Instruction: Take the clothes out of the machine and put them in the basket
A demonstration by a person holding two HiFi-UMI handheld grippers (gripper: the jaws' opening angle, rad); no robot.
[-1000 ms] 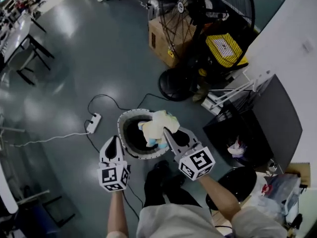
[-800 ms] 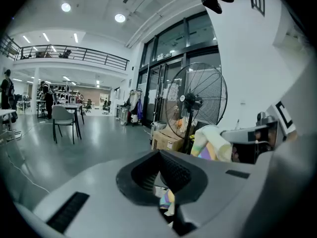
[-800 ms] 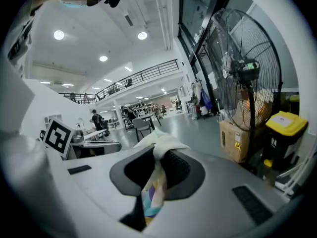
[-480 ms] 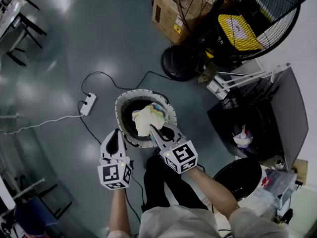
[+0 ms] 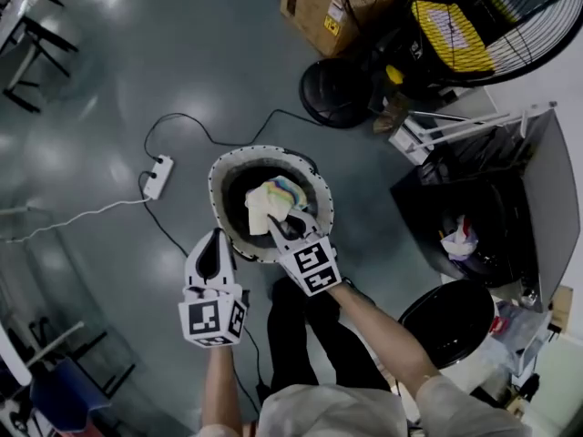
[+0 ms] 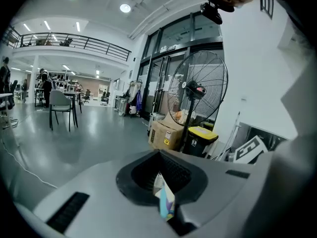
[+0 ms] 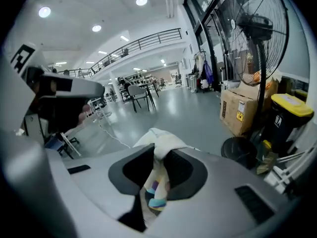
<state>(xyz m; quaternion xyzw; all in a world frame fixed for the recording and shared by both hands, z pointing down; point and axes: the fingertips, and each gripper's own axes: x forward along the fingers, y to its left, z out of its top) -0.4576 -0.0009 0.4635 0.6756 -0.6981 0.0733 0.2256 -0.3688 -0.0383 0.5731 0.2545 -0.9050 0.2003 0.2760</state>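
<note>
A round basket [image 5: 219, 176] with a pale rim and dark inside stands on the grey floor. A cream cloth [image 5: 269, 203] with pastel stripes hangs in its mouth, and my right gripper [image 5: 284, 228] is shut on it from the near side. In the right gripper view the cloth [image 7: 158, 150] bunches over the jaws, which have just eased open a little with the cloth still pinched. My left gripper [image 5: 216, 237] is beside the basket's near-left rim, jaws together. A thin striped sliver [image 6: 163, 197] shows in its slit; I cannot tell whether it is pinched.
A power strip [image 5: 157, 177] and its cables lie left of the basket. A big fan's base [image 5: 335, 92], a cardboard box [image 5: 319, 7] and a yellow-lidded bin [image 5: 451, 30] stand beyond it. A dark cabinet [image 5: 483, 217] and a round black tub [image 5: 446, 321] are at the right.
Both grippers have sunk. The right one has brought the cloth from above the rim down into the basket's mouth; the left one has dropped a little beside the rim.
</note>
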